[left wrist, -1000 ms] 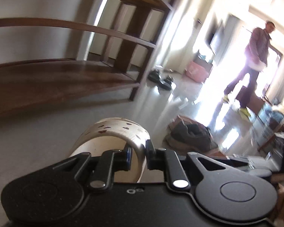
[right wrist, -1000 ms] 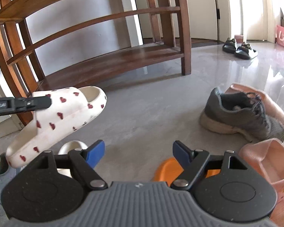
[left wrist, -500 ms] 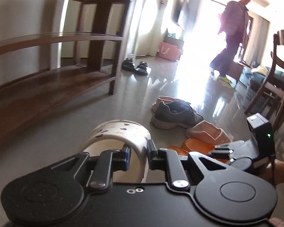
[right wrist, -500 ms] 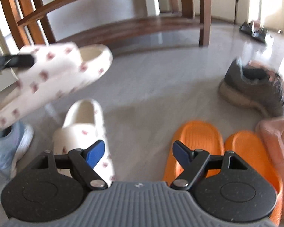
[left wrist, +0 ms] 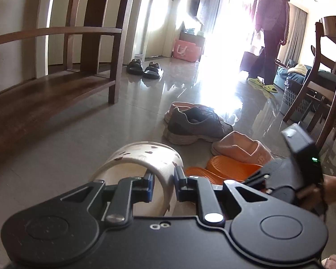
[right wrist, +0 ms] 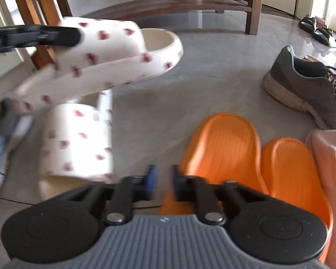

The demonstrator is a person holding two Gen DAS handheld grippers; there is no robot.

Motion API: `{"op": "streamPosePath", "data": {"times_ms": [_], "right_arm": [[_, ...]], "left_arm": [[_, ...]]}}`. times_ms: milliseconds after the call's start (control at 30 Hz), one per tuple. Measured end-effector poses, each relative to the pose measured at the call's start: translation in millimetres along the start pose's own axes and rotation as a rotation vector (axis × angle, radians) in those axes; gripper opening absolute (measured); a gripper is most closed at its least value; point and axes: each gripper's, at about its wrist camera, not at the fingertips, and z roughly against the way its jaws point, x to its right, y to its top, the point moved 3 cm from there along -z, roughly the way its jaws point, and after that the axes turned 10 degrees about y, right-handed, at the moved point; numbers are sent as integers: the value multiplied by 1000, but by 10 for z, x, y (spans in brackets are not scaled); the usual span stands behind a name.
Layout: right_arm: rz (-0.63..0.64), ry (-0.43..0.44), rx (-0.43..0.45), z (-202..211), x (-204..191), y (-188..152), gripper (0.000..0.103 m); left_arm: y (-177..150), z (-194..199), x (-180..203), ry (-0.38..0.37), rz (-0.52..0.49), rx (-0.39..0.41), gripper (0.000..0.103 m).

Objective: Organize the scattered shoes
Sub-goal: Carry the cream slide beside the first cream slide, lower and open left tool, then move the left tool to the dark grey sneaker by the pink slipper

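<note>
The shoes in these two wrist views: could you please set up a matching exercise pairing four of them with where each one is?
Things:
1. heart slide
2. orange slides
3. grey sneaker
4. black sandals

Places:
A. on the floor beyond the rack's end post
B. held off the floor in the left gripper
C. on the floor just ahead of the right gripper
D. on the floor against a pink shoe

Pairs: 1-B, 2-C, 3-D, 4-A
</note>
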Motion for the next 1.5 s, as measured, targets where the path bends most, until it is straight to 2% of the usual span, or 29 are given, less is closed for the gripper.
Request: {"op": "streamPosePath", "data": {"times_ms": [100,200,300,367,400,533,567,633,667,700,800,867,933,1000,1100,1167,1267,1367,1500], "right_arm": [[22,-30,-8,-27,14,43,0],[53,-114,-7,-57,-3,63,0],[-6,-180,1,-43,114,80,0],[-54,-191,1,-12,179,97,0],[-87,-175,10,23,215,106,6],[-103,-173,94,240,237,163,12],[-96,-173,109,284,240,189,15],[-86,-140,135,356,245,252,26],[-78,-121,144,385,236,278,45],[-65,-110,145,390,214,297,55],[-24,-105,114,329,136,288,55],[-24,-100,100,288,99,267,55],[-38,-67,84,265,68,223,55],[-43,-43,75,253,49,206,55],[-53,4,66,177,14,193,55],[-58,25,68,173,-3,171,55],[-57,49,54,140,-38,151,55],[-79,73,30,68,-70,98,55],[-99,40,20,-59,-257,33,55]], "left_arm": [[15,8,-20,3,-4,-1,17],[62,-47,31,-2,-84,-10,17],[91,-160,104,-30,-144,-29,18],[92,-205,134,-45,-166,-36,18],[86,-232,164,-58,-182,-41,18],[32,-349,251,-102,-232,-64,19],[19,-373,264,-110,-237,-72,19],[1,-411,296,-126,-257,-74,19],[4,-426,316,-131,-261,-73,19],[8,-443,336,-135,-266,-73,21],[28,-494,339,-124,-246,-76,21],[6,-479,298,-74,-238,-68,21],[-9,-424,254,-45,-221,-58,26],[-17,-357,202,-46,-184,-51,26],[-37,-247,151,4,-154,-30,26],[-54,-108,21,57,-64,-5,27],[-152,57,-177,64,88,-16,35],[-302,180,-210,96,88,-44,35],[-466,313,-211,147,134,-50,39]]}}
